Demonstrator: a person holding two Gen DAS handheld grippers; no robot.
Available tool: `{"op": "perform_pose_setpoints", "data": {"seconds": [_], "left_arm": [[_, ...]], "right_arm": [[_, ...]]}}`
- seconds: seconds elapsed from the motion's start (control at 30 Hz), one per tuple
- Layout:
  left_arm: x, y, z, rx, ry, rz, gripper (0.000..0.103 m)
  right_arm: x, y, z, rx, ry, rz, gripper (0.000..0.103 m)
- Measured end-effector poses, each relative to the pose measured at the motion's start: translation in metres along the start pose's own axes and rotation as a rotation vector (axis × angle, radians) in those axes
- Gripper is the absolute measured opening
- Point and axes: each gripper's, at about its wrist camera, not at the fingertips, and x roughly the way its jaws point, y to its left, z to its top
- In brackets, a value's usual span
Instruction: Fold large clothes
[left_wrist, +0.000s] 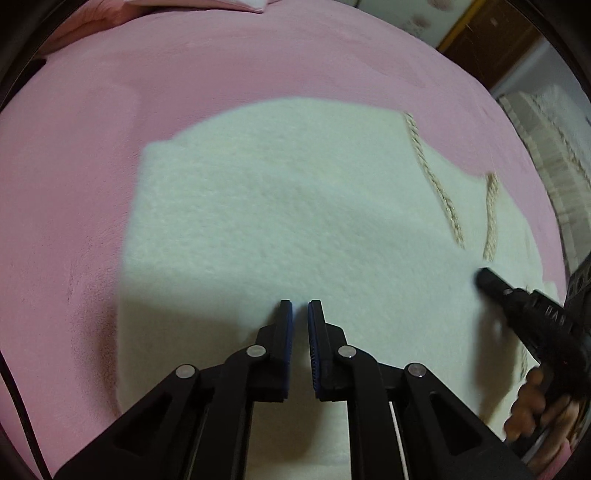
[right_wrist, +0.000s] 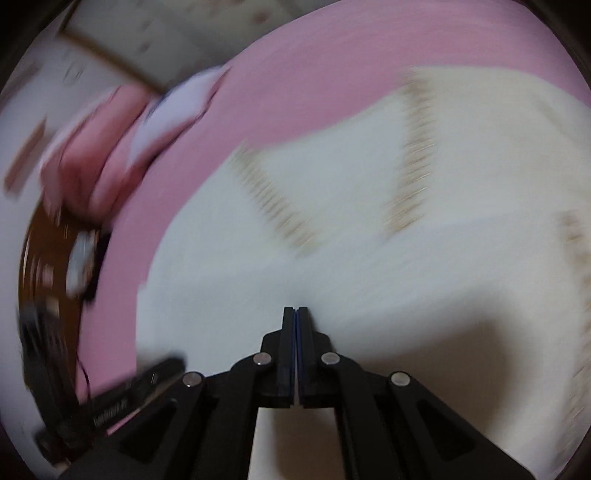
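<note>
A large white fleecy garment (left_wrist: 280, 206) with tan braided trim (left_wrist: 439, 192) lies spread on a pink bed cover (left_wrist: 92, 177). My left gripper (left_wrist: 300, 306) hovers over its near part, jaws a narrow gap apart and empty. My right gripper (left_wrist: 484, 278) shows at the right of the left wrist view, its tip on the cloth. In the blurred right wrist view, the right gripper (right_wrist: 296, 312) has its jaws pressed together over the garment (right_wrist: 369, 266); I cannot tell whether cloth is pinched. The left gripper (right_wrist: 147, 380) shows at lower left.
Pink and white pillows (right_wrist: 122, 147) lie at the bed's far end. A brown bedside surface (right_wrist: 48, 266) with small items sits beyond the bed edge. A wooden door frame (left_wrist: 491, 40) and a checked cloth (left_wrist: 546, 147) are off the bed to the right.
</note>
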Motion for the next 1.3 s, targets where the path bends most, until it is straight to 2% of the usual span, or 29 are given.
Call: {"op": "perform_pose_setpoints", "data": {"seconds": [0.03, 0.1, 0.13, 0.2, 0.23, 0.27, 0.37, 0.43, 0.47, 0.5, 0.57, 0.6, 0.67, 0.7, 0.83, 1.0, 1.13, 1.17, 1.3], "left_arm": [[-0.001, 0.006, 0.001, -0.017, -0.004, -0.013, 0.007], [-0.007, 0.018, 0.004, -0.041, -0.032, -0.008, 0.006], [0.003, 0.021, 0.006, -0.051, -0.052, 0.013, 0.006], [0.0, 0.027, 0.009, -0.06, -0.1, 0.099, 0.006], [-0.001, 0.031, 0.01, -0.059, -0.111, 0.13, 0.006], [-0.006, 0.036, 0.01, -0.058, -0.114, 0.135, 0.006], [-0.01, 0.042, 0.011, -0.077, -0.116, 0.123, 0.006], [-0.016, 0.039, 0.01, -0.073, -0.114, 0.147, 0.006], [-0.016, 0.034, 0.008, -0.071, -0.114, 0.168, 0.008], [-0.01, 0.02, 0.008, -0.074, -0.114, 0.187, 0.009], [-0.013, 0.012, 0.002, -0.078, -0.094, 0.215, 0.029], [-0.014, 0.007, -0.003, -0.08, -0.073, 0.242, 0.034], [-0.011, -0.014, -0.016, -0.074, -0.038, 0.3, 0.058], [-0.017, -0.015, -0.021, -0.07, -0.031, 0.318, 0.063], [-0.022, -0.046, -0.052, -0.033, 0.029, 0.388, 0.067], [-0.028, -0.081, -0.092, -0.009, 0.129, 0.428, 0.069], [-0.034, -0.115, -0.121, 0.002, 0.158, 0.421, 0.07], [-0.035, -0.126, -0.129, 0.003, 0.172, 0.42, 0.071], [-0.035, -0.159, -0.15, -0.013, 0.237, 0.412, 0.075]], "right_arm": [[-0.008, -0.014, 0.007, 0.029, -0.034, -0.05, 0.0], [-0.025, -0.045, 0.021, 0.057, -0.097, -0.202, 0.0], [-0.032, -0.057, 0.025, 0.069, -0.108, -0.238, 0.0], [-0.046, -0.078, 0.029, 0.084, -0.117, -0.247, 0.0], [-0.05, -0.081, 0.028, 0.08, -0.121, -0.32, 0.0], [-0.052, -0.083, 0.026, 0.067, -0.121, -0.35, 0.0], [-0.062, -0.087, 0.021, 0.061, -0.134, -0.346, 0.0], [-0.073, -0.079, 0.013, 0.065, -0.163, -0.38, 0.0], [-0.074, -0.063, 0.006, 0.062, -0.18, -0.388, 0.0], [-0.079, -0.057, 0.001, 0.055, -0.192, -0.383, 0.001], [-0.095, -0.054, -0.02, 0.031, -0.2, -0.361, 0.003], [-0.094, -0.043, -0.028, 0.023, -0.189, -0.352, 0.003], [-0.092, -0.027, -0.044, 0.028, -0.143, -0.322, 0.003], [-0.094, -0.026, -0.057, 0.042, -0.117, -0.299, 0.003], [-0.098, -0.028, -0.103, 0.044, 0.011, -0.251, 0.003], [-0.118, -0.041, -0.136, 0.013, 0.13, -0.246, 0.006], [-0.149, -0.061, -0.15, 0.007, 0.157, -0.215, 0.04], [-0.157, -0.066, -0.151, 0.006, 0.157, -0.216, 0.044], [-0.19, -0.095, -0.146, 0.002, 0.181, -0.224, 0.044]]}}
